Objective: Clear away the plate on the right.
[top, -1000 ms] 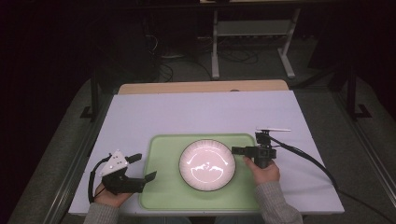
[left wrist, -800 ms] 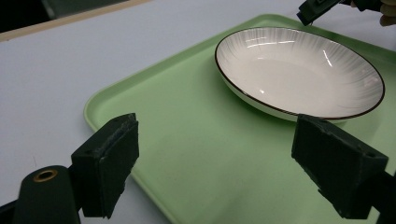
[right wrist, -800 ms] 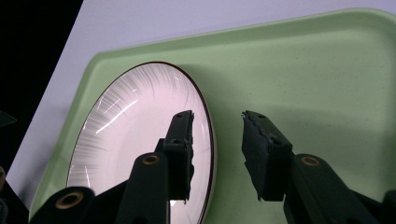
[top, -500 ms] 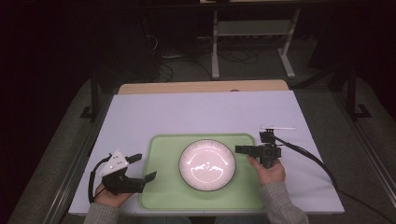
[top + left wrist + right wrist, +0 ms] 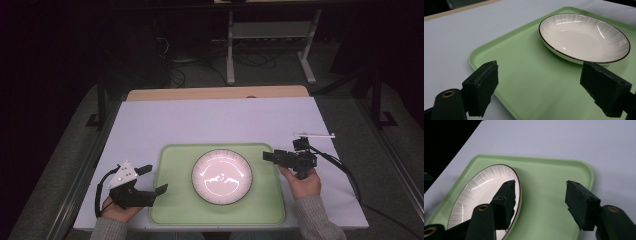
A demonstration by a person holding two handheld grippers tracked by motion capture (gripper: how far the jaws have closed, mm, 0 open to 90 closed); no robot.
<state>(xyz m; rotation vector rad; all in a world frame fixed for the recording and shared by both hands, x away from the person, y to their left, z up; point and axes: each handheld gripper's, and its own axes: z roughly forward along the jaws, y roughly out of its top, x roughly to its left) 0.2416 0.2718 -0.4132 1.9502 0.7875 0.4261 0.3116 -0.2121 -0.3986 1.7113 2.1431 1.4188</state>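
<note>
One plate point(image 5: 222, 176) sat at the centre of the green tray point(image 5: 172, 210). Right gripper point(image 5: 270, 156) had just opened and backed off its rim, releasing it; left gripper point(image 5: 154, 181) gaped wide, lower left.

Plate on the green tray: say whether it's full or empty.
Empty. The plate shows a bare white inside in the left gripper view, sitting flat on the tray.

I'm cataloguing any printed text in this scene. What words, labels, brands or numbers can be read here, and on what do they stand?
None: no readable text stands anywhere.
The white plate bears only fine ribbed lines and a dark rim, no writing.
The green tray is plain.
The table cover is plain.
The grey plate on the left gripper shows small dark dots, not letters.
</note>
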